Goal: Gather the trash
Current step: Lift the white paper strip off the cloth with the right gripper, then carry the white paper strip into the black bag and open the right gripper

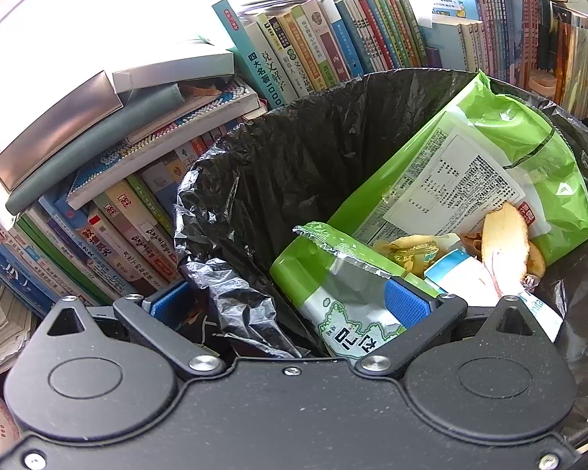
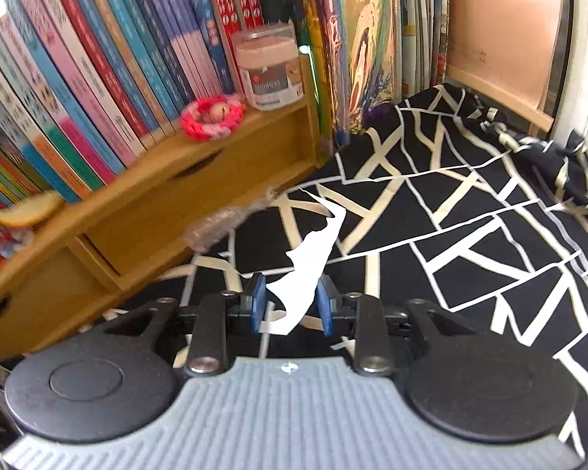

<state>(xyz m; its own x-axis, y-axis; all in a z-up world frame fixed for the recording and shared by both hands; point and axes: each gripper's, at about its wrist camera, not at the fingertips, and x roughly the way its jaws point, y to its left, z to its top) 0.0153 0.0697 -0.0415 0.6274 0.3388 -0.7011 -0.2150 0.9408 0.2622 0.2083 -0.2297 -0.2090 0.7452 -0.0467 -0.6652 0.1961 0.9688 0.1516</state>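
A bin lined with a black bag (image 1: 313, 149) fills the left wrist view. In it lie a large green packet (image 1: 490, 164), a small green and silver packet (image 1: 345, 282), a yellowish peel (image 1: 505, 243) and a white and blue carton (image 1: 462, 270). My left gripper (image 1: 288, 301) is open wide over the bin's near rim, one pad outside and one inside. In the right wrist view my right gripper (image 2: 292, 299) is shut on a torn white paper scrap (image 2: 313, 246), held above the black and white bedspread (image 2: 470, 235).
Books are stacked and shelved around the bin (image 1: 137, 203). By the wooden shelf (image 2: 156, 196) a crumpled clear wrapper (image 2: 215, 227) lies on the bedspread. On the shelf stand a toothpick jar (image 2: 268, 66), a pink knitted ring (image 2: 211, 115) and a peel piece (image 2: 27, 211).
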